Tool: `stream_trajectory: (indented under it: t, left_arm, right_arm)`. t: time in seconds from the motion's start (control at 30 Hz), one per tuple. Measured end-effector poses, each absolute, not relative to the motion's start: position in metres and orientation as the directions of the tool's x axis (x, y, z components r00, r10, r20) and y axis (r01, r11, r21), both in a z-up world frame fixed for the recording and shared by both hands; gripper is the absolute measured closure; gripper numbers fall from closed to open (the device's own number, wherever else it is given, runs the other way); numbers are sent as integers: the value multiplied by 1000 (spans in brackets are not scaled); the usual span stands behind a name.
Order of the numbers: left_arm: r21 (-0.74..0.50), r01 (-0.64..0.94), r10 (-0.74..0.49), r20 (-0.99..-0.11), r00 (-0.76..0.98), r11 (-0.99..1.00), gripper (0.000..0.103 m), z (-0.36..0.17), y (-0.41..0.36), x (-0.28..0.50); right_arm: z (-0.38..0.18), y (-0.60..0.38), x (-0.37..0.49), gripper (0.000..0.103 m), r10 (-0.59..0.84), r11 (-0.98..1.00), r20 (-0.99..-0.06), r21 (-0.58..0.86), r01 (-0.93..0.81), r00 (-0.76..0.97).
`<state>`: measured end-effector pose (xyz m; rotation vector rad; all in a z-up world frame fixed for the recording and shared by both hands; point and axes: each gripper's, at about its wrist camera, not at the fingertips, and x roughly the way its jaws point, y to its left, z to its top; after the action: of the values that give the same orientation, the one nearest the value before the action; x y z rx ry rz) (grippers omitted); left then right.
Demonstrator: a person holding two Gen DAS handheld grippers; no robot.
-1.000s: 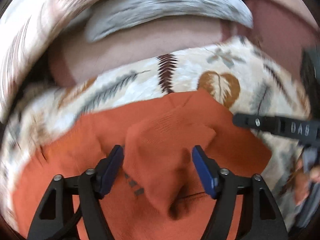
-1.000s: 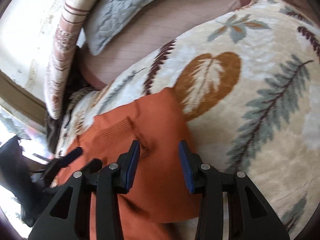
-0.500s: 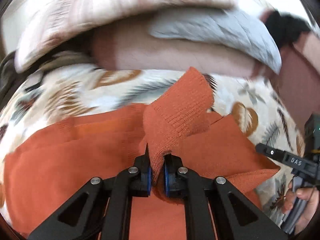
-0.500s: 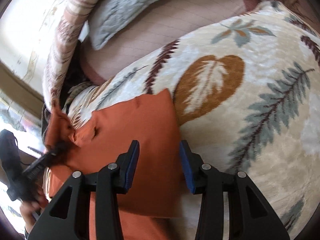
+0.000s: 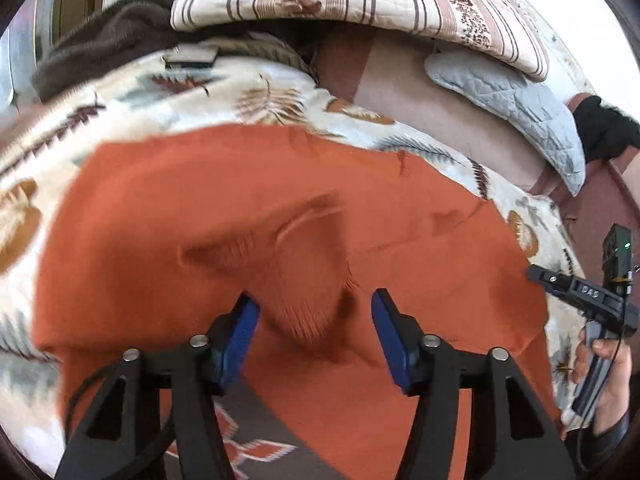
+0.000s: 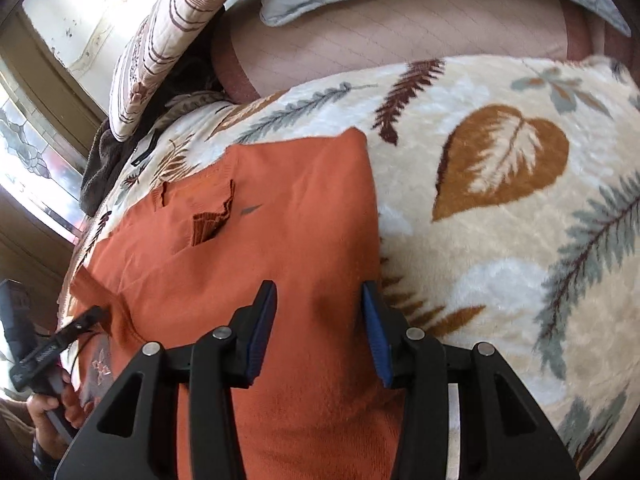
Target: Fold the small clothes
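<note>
Both the left hand-held gripper (image 5: pixel 314 330) and right hand-held gripper (image 6: pixel 320 332) hang spread apart over the orange sweater (image 6: pixel 288 216) on the leaf-print blanket (image 6: pixel 500 240).

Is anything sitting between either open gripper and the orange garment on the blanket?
Nothing visible. The left gripper is open right over a raised fold of the orange knit garment, and the right gripper is open over the garment's right edge. Only the leaf-print blanket lies beneath.

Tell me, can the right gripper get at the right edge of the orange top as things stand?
Probably yes. The right gripper is open over the orange top, its edge between the fingers, nothing covering it.
</note>
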<state>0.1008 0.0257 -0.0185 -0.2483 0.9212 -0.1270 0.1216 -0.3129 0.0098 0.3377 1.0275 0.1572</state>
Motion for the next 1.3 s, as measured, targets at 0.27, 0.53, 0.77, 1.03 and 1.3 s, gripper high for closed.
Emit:
stream_trajectory:
  t: [0.27,0.53,0.77,1.03,1.3]
  left_arm:
    - [-299,-59,-208,-780,590,952,51,-16,49,118]
    - [-324,-125,-186,-773,607,938,42,7,78,121]
    - [-233,-143,-129,-849,512,962,43,-22,70,127]
    - [-233,-175,-129,-877,464,957,43,-36,87,86]
    - [-172,-214,-50,-877,478,962,40,-25,92,137]
  right_arm:
    - [24,-278,148,47,317,929,-803,370,5,504]
    - [34,-241,189,48,279,945,-819,327,9,502]
    - [-18,-236,206,48,187,969,-903,234,75,387]
    - [-4,-240,198,49,211,956,-896,272,109,390]
    - [-21,-226,227,49,98,971,-926,169,168,365]
